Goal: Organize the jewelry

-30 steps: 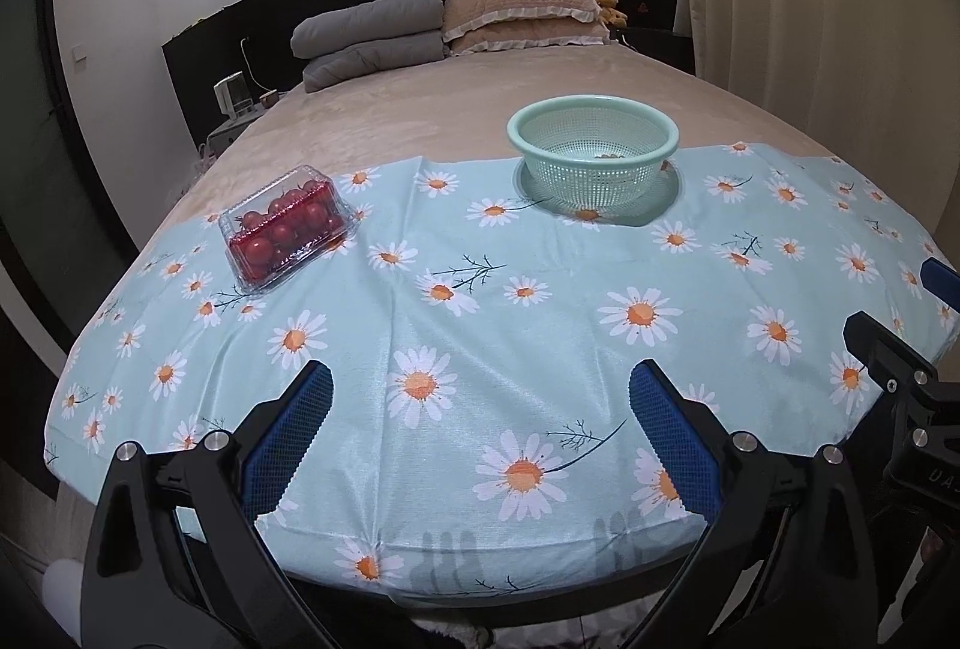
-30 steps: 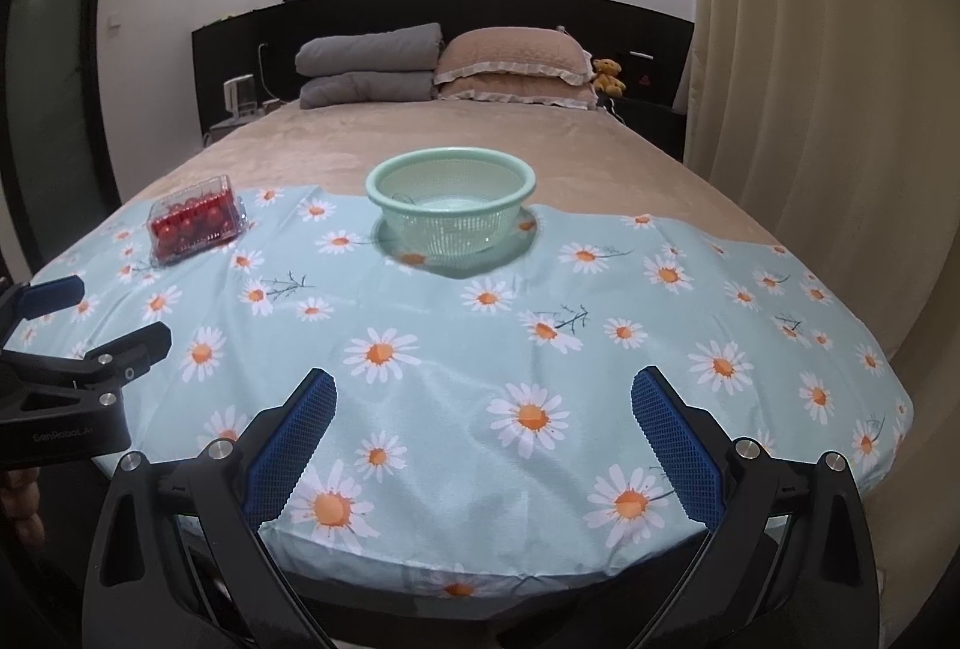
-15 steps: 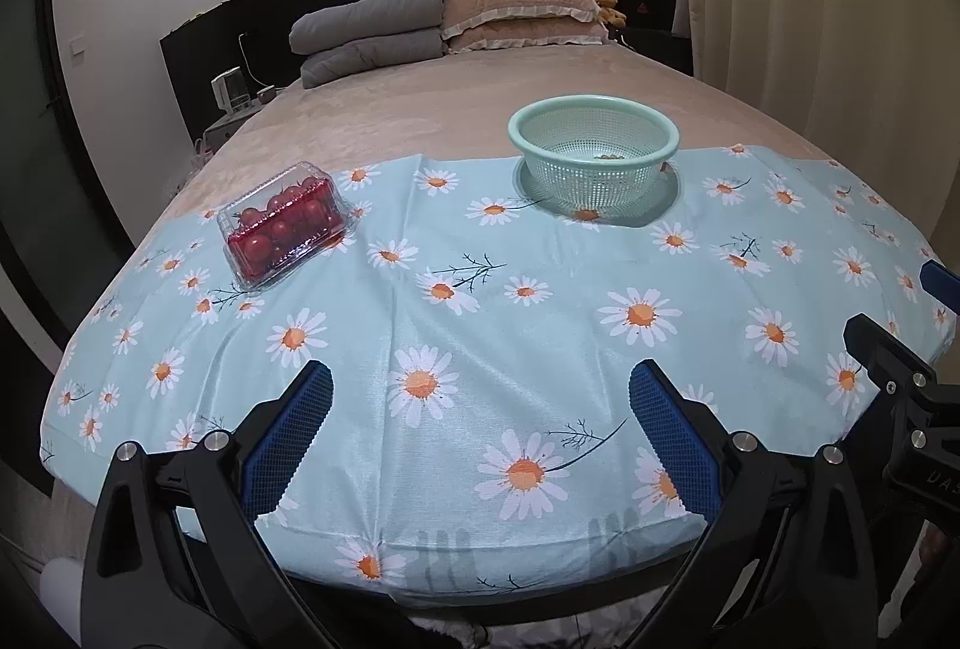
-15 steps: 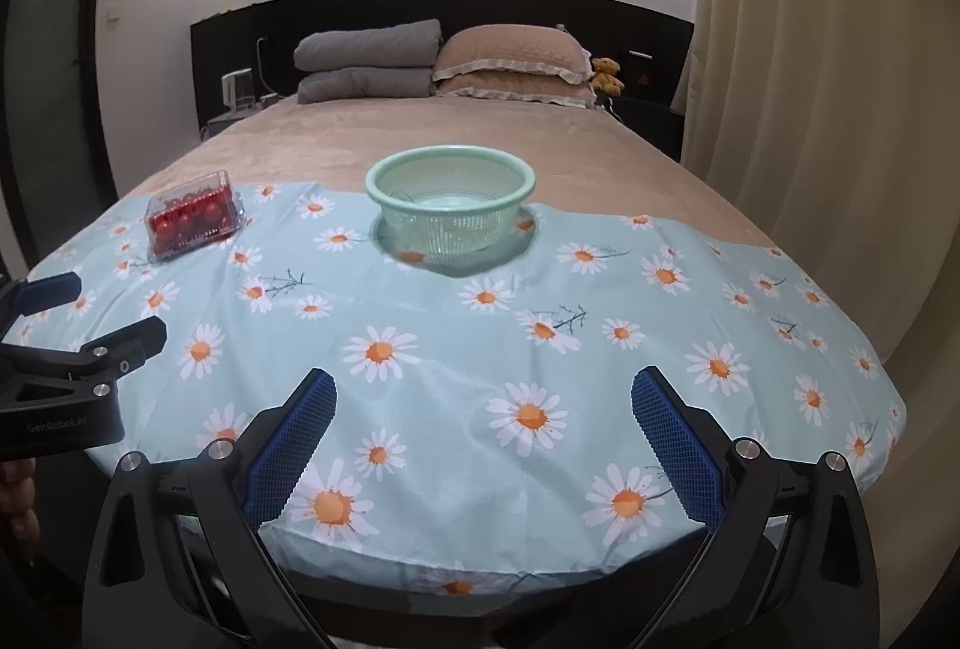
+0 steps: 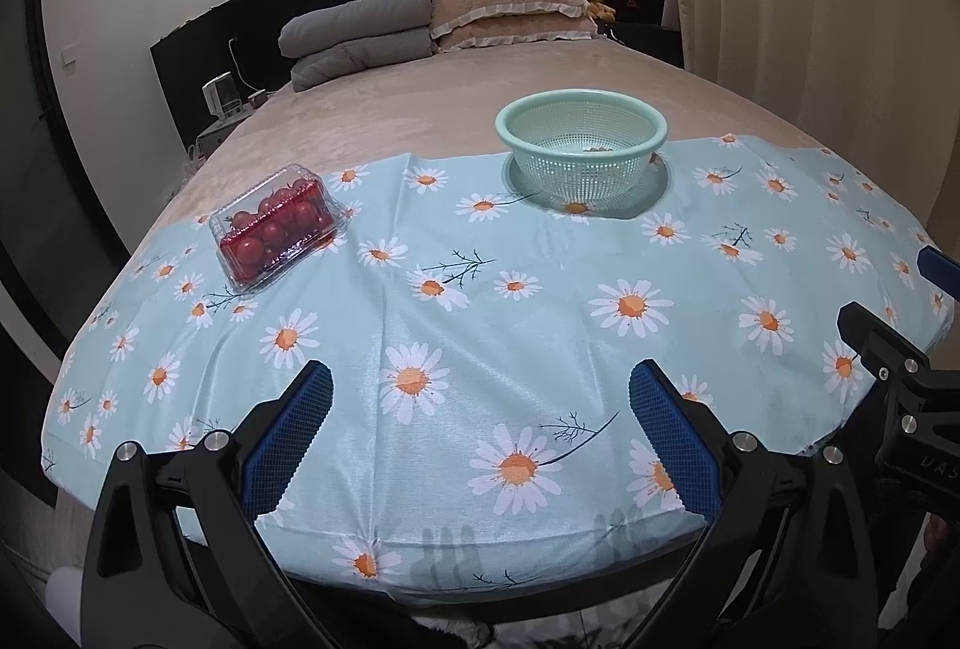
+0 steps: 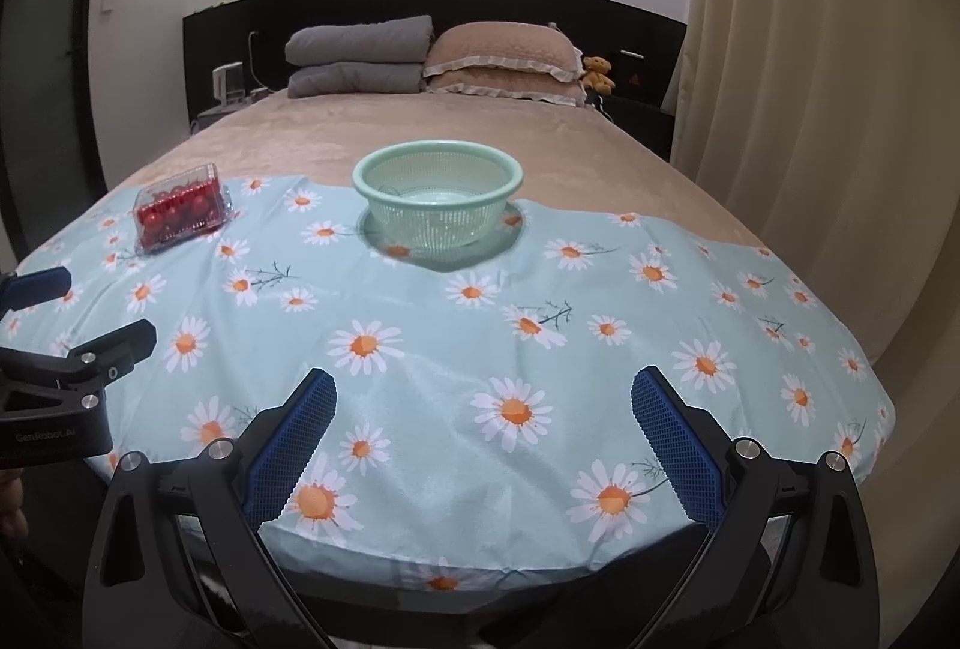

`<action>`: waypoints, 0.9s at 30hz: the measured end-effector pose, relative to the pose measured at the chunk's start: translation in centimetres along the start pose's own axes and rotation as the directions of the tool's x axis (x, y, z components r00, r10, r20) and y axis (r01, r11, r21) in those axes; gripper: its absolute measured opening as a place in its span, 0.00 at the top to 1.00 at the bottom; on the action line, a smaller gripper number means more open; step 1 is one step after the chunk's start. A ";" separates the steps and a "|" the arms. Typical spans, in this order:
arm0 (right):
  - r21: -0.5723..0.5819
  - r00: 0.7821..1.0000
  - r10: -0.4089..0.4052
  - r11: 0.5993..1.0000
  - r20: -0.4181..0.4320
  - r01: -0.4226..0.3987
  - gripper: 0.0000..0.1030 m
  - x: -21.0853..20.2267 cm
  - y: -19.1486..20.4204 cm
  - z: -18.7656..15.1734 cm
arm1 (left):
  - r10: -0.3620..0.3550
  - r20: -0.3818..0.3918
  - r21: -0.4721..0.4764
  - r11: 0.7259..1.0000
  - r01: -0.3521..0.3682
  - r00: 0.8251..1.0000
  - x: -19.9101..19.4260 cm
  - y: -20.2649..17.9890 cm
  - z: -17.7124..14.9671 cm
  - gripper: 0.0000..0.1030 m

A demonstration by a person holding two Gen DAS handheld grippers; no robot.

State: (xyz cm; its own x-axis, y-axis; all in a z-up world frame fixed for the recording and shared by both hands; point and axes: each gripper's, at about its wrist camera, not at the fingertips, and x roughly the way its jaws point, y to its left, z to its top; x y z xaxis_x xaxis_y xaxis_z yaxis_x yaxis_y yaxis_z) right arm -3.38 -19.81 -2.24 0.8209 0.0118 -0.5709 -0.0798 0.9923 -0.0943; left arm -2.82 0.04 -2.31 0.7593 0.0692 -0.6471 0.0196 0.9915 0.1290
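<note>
A mint-green plastic strainer basket (image 5: pixel 581 150) (image 6: pixel 437 199) stands at the far side of a daisy-print cloth (image 5: pixel 540 325) (image 6: pixel 456 349) spread on a bed. Something small and brownish lies on the basket's bottom, too small to identify. A clear clamshell box of red cherry tomatoes (image 5: pixel 273 226) (image 6: pixel 179 212) sits at the far left of the cloth. My left gripper (image 5: pixel 480 379) hangs open over the cloth's near edge, holding nothing. My right gripper (image 6: pixel 485 382) is open and empty too, to the right of the left one. No jewelry shows in either view.
Folded grey blankets (image 6: pixel 360 57) and beige pillows (image 6: pixel 501 60) lie at the headboard, with a small teddy bear (image 6: pixel 597 72) beside them. Curtains (image 6: pixel 810 108) hang along the right. A nightstand with a white appliance (image 5: pixel 219 99) stands at the far left.
Both views have drifted only slightly. The basket and the tomato box stay where they were, and both grippers remain open and empty.
</note>
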 end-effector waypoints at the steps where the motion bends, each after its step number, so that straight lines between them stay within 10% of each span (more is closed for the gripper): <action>1: 0.000 1.000 0.000 1.000 -0.002 0.000 0.08 0.0 0.0 0.0 | -0.001 -0.001 0.001 1.000 0.001 1.000 0.0 0.0 0.0 0.06; 27: 0.025 0.999 0.006 1.000 -0.044 -0.005 0.08 1.3 -0.2 -0.7 | -0.046 -0.002 0.012 0.999 0.046 0.999 0.3 -0.4 -0.2 0.06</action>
State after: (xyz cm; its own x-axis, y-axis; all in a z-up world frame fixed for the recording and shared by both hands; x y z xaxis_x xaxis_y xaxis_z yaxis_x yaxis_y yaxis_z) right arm -2.65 -20.07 -3.53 0.7949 0.0120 -0.6066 -0.0696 0.9950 -0.0715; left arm -2.69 -0.26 -2.71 0.7560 0.0237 -0.6541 0.0622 0.9922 0.1078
